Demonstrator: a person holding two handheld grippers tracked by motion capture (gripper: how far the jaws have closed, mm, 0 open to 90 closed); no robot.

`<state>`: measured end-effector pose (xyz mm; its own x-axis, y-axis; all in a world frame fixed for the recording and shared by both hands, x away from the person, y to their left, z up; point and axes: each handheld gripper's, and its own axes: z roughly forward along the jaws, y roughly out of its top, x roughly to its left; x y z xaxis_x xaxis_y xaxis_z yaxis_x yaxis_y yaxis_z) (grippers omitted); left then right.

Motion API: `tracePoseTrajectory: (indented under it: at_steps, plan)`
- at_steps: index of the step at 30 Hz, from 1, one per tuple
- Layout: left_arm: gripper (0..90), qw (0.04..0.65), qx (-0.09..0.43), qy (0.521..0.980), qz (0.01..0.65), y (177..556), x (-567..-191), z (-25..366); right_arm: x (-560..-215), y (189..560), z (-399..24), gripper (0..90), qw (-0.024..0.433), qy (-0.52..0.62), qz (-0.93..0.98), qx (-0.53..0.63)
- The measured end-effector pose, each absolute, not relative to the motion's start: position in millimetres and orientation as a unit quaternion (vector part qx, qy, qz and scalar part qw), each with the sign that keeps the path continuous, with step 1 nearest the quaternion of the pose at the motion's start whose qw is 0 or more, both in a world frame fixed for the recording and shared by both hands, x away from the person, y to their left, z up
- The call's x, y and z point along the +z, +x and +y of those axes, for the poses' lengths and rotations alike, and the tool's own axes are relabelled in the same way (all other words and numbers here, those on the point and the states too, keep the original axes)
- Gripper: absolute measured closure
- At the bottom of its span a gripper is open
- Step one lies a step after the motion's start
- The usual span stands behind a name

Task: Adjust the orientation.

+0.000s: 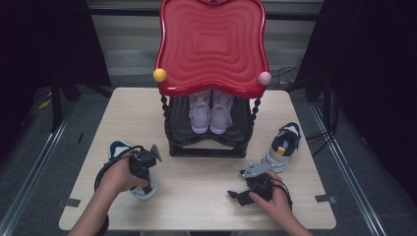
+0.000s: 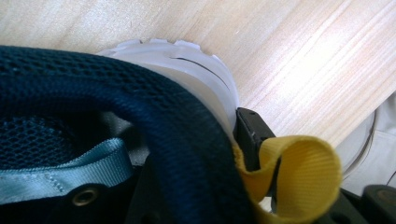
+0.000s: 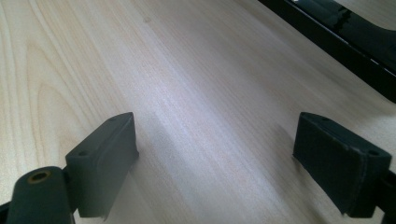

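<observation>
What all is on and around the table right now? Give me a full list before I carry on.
table: 1, light wood, centre of the high view.
two-tier rack: 1, black frame with a red wavy top tray, at the table's back middle.
balls: 2, yellow ball and pink ball, at the red tray's front corners.
pale sneakers: 1 pair, white-pink, on the rack's lower shelf.
navy sneaker: 1, navy mesh, white sole, yellow heel loop, front left of the table.
second sneaker: 1, navy, white and yellow, right of the rack.
left hand-held gripper: 1, black, jaws closed on the navy sneaker's heel.
right hand-held gripper: 1, black, jaws open over bare table.
</observation>
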<state>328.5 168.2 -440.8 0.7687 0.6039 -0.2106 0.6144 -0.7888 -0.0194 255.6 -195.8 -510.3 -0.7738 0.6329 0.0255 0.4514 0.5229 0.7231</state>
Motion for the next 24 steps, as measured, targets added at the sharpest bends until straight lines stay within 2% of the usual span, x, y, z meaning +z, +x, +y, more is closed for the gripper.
tracePoseTrajectory:
  at_steps: [7,15,24]
  plan:
    - [72.4,0.022,-0.098,0.944,0.315,327,-440,166,-510,256,-196,12.7,0.121,0.314,0.864,0.374]
    - [73.1,0.004,-0.103,0.955,0.277,324,-435,164,-510,256,-196,12.7,0.121,0.314,0.864,0.374]
    - [73.1,0.016,-0.102,0.961,0.256,318,-419,163,-510,256,-196,12.7,0.121,0.314,0.864,0.374]
